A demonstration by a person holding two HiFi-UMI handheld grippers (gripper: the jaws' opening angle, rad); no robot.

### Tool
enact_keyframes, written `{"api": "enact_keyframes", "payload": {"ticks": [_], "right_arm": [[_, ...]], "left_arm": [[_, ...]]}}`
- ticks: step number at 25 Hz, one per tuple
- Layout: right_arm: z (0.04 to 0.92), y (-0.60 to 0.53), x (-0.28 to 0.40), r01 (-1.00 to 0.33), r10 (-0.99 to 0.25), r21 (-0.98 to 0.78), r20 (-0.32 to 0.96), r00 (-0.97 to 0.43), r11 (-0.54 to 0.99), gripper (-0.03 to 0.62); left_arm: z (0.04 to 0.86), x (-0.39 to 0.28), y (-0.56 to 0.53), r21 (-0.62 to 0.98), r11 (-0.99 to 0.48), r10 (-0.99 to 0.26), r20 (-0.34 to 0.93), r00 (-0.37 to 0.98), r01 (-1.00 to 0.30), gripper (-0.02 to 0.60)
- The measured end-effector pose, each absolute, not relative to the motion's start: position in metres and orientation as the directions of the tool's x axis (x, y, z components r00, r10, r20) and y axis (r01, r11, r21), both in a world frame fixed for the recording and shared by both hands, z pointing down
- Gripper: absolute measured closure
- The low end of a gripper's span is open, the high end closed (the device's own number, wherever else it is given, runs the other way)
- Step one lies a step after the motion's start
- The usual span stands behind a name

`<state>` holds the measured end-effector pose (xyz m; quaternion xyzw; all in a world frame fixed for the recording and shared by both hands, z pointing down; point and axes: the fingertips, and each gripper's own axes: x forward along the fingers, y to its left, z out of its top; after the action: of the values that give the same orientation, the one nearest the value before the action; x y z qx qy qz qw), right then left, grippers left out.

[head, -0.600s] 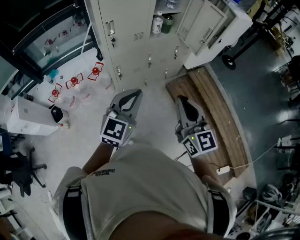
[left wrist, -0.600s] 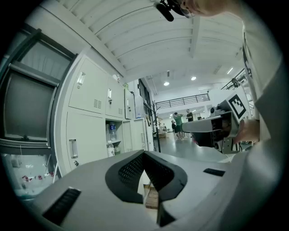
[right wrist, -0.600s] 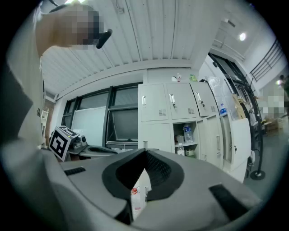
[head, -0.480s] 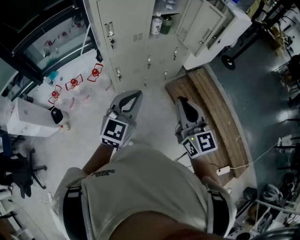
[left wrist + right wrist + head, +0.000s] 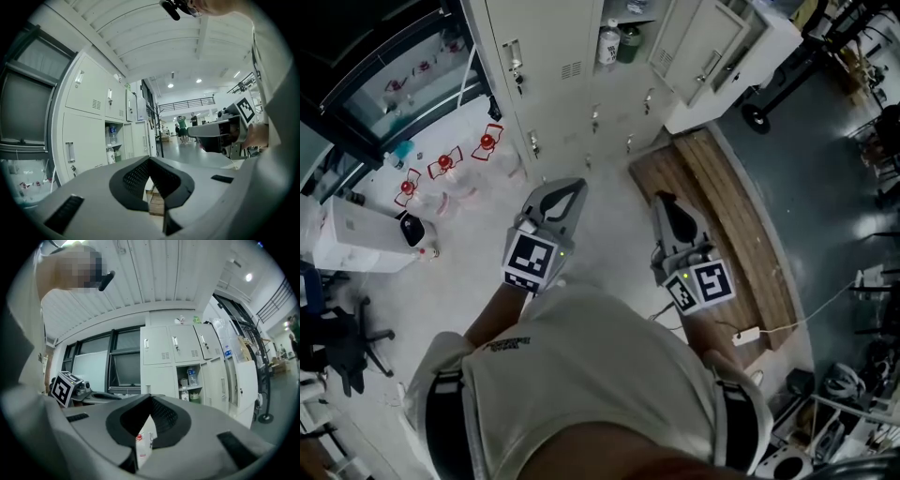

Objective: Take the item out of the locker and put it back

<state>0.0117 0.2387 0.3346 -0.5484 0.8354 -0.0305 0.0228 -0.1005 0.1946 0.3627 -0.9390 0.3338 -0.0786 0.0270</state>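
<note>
White bottle upright in the open locker, well ahead of both tongs

The white bottle (image 5: 607, 42) stands on a locker (image 5: 546, 47) shelf. The left gripper (image 5: 578, 184) and right gripper (image 5: 664, 198) are both closed on nothing, and neither is clearly nearer.

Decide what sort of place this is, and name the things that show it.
Probably a workshop or lab hall's locker corner: a bank of pale metal lockers, one compartment open with bottles inside, and a wooden pallet nearby.

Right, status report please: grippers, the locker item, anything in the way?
Left gripper, right gripper shut, empty. Bottle sits in open locker, untouched. Nothing blocking seen.
</note>
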Motion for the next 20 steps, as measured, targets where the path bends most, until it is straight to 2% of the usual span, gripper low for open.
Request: {"api": "enact_keyframes", "payload": {"ticks": [20], "right_arm": [[0.350, 0.249, 0.056, -0.896, -0.901, -0.099, -0.010, -0.434, 0.432, 0.591]], "left_arm": [[0.371, -0.058, 0.210, -0.128, -0.748, -0.663, 0.101, 0.742, -0.651, 0.568]]}}
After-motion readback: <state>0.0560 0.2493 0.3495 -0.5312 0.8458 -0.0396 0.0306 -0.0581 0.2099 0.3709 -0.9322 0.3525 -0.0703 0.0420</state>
